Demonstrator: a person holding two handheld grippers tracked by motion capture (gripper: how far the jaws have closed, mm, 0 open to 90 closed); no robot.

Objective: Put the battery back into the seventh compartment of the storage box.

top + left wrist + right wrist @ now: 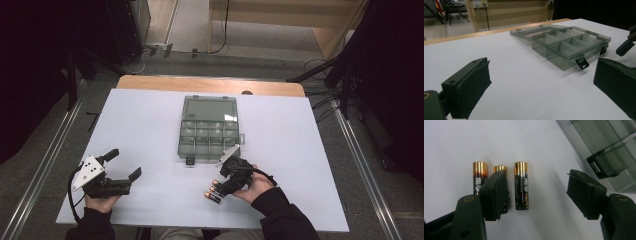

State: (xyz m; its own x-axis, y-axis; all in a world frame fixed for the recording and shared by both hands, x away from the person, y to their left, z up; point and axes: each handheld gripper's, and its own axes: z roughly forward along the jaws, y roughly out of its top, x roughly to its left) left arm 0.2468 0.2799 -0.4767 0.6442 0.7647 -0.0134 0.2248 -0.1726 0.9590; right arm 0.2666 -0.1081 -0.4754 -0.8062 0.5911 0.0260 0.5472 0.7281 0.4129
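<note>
Right gripper view has three batteries (521,185) lying side by side on the white table (150,130), just near of the open compartment box (209,129). My right gripper (539,192) sits over them, jaws partly apart, one pad covering the middle cell, nothing pinched yet. They look small, hard, smooth and prone to rolling, so I'd grip one across its mid-body. My left gripper (122,164) rests wide apart at the near left.

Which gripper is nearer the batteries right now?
Right. The right gripper sits directly over the batteries, jaws apart with one battery between them. The left gripper is far off across the table, jaws open.
</note>
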